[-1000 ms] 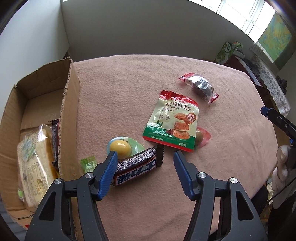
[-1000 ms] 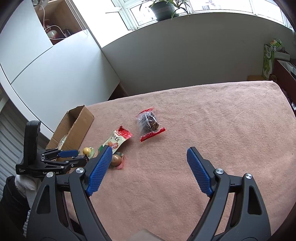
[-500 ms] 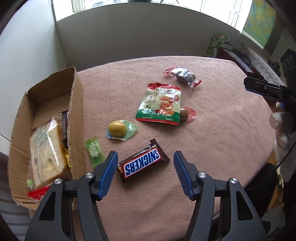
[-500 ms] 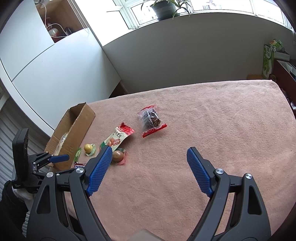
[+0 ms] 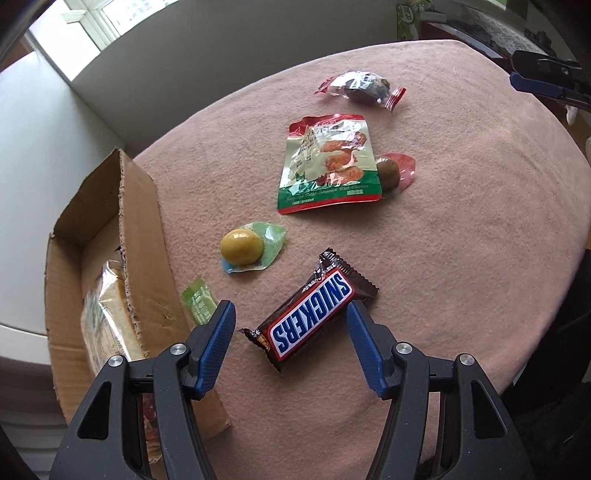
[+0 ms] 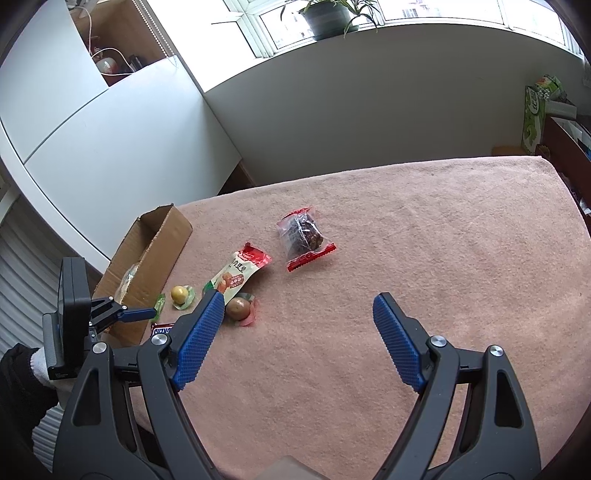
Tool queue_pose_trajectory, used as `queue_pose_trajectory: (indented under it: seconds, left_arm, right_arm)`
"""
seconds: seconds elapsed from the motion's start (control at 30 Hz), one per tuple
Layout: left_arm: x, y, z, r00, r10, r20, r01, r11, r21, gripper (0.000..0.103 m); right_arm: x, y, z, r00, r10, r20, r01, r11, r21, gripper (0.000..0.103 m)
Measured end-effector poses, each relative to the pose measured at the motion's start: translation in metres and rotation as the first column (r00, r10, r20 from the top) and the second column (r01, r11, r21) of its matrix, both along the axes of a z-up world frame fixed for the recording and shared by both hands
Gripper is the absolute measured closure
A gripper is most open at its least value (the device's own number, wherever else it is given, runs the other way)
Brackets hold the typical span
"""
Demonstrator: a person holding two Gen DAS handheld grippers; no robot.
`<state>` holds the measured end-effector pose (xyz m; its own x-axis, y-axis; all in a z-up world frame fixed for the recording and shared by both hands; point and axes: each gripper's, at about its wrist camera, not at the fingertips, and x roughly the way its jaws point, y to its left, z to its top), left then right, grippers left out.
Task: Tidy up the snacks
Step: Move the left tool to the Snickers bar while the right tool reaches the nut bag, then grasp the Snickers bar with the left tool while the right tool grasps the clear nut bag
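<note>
Jaws of left gripper (image 5: 288, 325) apart; Snickers bar (image 5: 310, 314) between.

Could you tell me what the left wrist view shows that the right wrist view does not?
Only the left wrist view shows the whole Snickers bar lying between the open left gripper's fingers, untouched. Only the right wrist view shows the potted plant on the windowsill and the open, empty right gripper up close. Both show the cardboard box, yellow egg pack, brown egg pack, green-and-red pouch and dark clear-wrapped snack.
</note>
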<state>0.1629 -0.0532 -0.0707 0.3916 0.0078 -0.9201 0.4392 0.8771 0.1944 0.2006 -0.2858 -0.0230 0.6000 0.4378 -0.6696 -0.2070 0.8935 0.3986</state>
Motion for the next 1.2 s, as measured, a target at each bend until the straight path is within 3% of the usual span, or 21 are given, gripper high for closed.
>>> queue_pose_trajectory:
  seconds: [0.23, 0.37, 0.43, 0.63, 0.7, 1.0, 1.2]
  left_arm:
    - [0.014, -0.003, -0.011, 0.996, 0.093, 0.002, -0.092, 0.992, -0.088, 0.066]
    - [0.018, 0.006, -0.012, 0.986, 0.165, -0.022, -0.166, 0.956, -0.241, 0.066]
    - [0.014, 0.008, -0.010, 0.984, 0.175, -0.016, -0.173, 0.945, -0.278, 0.064]
    - [0.001, 0.020, -0.010, 0.985, 0.172, 0.006, -0.162, 0.936, -0.312, 0.053]
    - [0.002, 0.019, -0.014, 0.985, 0.172, 0.001, -0.163, 0.938, -0.306, 0.053]
    - [-0.015, 0.015, -0.008, 0.983, 0.183, 0.000, -0.167, 0.896, -0.412, 0.055]
    - [-0.012, 0.026, -0.011, 0.947, 0.317, 0.061, -0.262, 0.867, -0.424, 0.053]
  right_arm:
    - [0.007, 0.005, -0.006, 1.000, -0.001, -0.012, 0.001, 1.000, -0.013, 0.018]
    - [0.015, 0.003, -0.014, 1.000, -0.008, -0.030, 0.007, 1.000, -0.024, 0.018]
    - [0.020, 0.003, -0.017, 0.999, -0.012, -0.040, 0.011, 1.000, -0.029, 0.018]
    - [0.042, 0.011, -0.024, 0.998, 0.001, -0.058, -0.005, 0.998, -0.057, 0.018]
    - [0.048, 0.018, -0.024, 0.998, 0.011, -0.059, -0.014, 0.998, -0.062, 0.018]
    - [0.070, 0.045, -0.032, 0.996, 0.045, -0.077, -0.053, 0.993, -0.108, 0.018]
    - [0.092, 0.063, -0.040, 0.995, 0.052, -0.082, -0.067, 0.978, -0.197, 0.018]
